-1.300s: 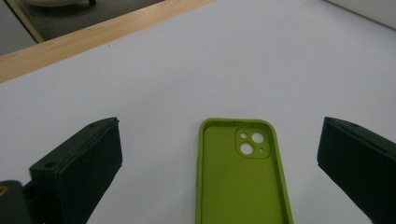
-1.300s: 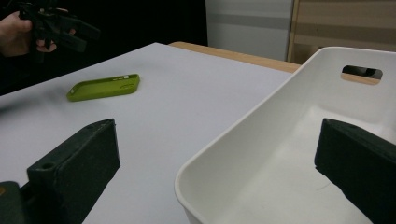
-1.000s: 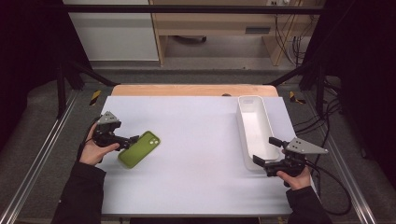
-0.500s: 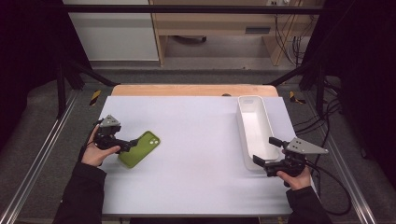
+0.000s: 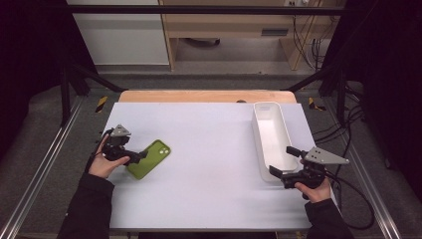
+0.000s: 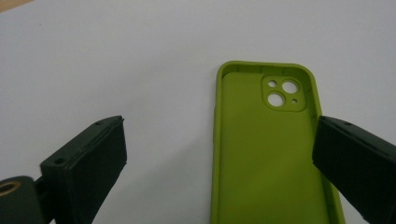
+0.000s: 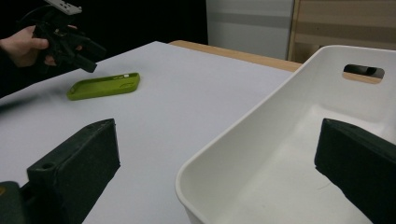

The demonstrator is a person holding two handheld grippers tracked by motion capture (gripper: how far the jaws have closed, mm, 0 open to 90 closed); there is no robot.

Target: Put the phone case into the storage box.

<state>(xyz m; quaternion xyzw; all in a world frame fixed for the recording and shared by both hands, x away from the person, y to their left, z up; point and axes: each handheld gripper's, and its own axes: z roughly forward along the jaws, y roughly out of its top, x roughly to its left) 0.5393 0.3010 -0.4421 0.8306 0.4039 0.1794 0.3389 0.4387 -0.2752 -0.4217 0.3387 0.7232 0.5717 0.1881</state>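
A green phone case (image 5: 149,159) lies hollow side up on the white table, left of the middle. My left gripper (image 5: 141,156) is open at its near end. In the left gripper view the case (image 6: 266,154) lies between the wide-apart jaws of my left gripper (image 6: 220,127), close to the right jaw and untouched. My right gripper (image 5: 283,161) is open at the near end of the long white tray (image 5: 255,129). In the right gripper view of my right gripper (image 7: 219,135), the tray's near corner (image 7: 243,121) sits between the jaws, without visible contact.
The tray holds nothing that I can see and runs along the table's right side. A wooden strip (image 5: 199,96) borders the far edge of the table. Metal frame rails (image 5: 45,164) flank both sides. The right gripper view also shows the case (image 7: 105,85) and the other hand far off.
The left hand has edged slightly toward the green case. The case, the tray and the right gripper have stayed where they were.
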